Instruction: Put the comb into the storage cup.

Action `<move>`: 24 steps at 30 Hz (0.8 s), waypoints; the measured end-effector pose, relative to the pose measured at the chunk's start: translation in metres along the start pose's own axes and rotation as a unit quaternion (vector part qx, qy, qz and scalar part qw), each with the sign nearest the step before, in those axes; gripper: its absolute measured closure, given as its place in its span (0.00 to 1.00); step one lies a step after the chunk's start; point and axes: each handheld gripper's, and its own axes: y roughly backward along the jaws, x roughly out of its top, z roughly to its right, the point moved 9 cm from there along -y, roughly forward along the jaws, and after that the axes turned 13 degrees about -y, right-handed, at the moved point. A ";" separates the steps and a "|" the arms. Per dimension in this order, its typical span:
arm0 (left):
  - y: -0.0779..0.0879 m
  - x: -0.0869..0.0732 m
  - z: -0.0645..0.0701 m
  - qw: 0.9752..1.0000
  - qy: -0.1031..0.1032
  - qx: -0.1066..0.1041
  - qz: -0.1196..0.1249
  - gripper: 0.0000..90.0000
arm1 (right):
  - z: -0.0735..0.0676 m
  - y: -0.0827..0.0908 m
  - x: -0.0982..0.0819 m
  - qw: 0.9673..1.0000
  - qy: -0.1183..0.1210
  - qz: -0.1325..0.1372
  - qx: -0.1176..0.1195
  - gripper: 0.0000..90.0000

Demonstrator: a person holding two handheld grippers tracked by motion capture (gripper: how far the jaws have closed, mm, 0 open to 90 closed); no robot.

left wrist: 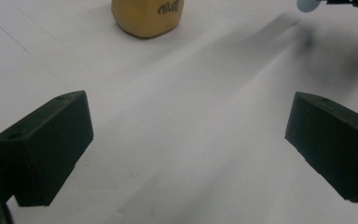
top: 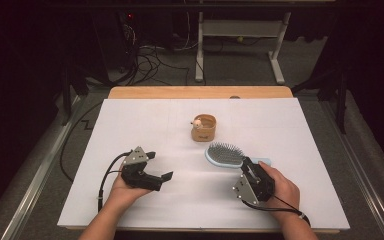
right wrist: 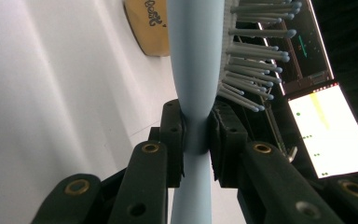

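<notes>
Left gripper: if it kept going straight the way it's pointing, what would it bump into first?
Probably the small tan cup. The left gripper has open fingers with nothing between them, only bare white table ahead. The cup sits a bit left of centre, so it might just slip past.

Light-blue hairbrush (top: 225, 154), bristles up, mid-table

On the counter (top: 130, 120) the cup (top: 203, 128) stands at centre, toward the far side. The hairbrush (top: 224, 154) is placed just near and right of it, apart from it. The left gripper (top: 155, 170) is located at near left, the right gripper (top: 246, 165) at near right, at the hairbrush's handle.
</notes>
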 end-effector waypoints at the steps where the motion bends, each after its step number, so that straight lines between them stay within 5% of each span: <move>1: 0.001 0.000 0.000 1.000 0.001 0.000 0.002 0.03 | 0.001 0.000 0.000 1.000 -0.007 0.000 0.002 0.87; 8: 0.007 -0.002 0.002 0.999 0.014 -0.008 0.043 0.01 | 0.007 0.000 -0.001 0.999 -0.051 -0.001 0.006 0.87; 13: 0.004 -0.003 0.006 0.999 0.008 -0.017 0.041 0.00 | 0.011 0.001 -0.002 0.996 -0.083 -0.001 0.011 0.87; 24: 0.011 -0.001 -0.001 0.998 0.014 0.007 0.067 0.00 | 0.021 0.008 0.000 0.984 -0.176 0.010 0.029 0.87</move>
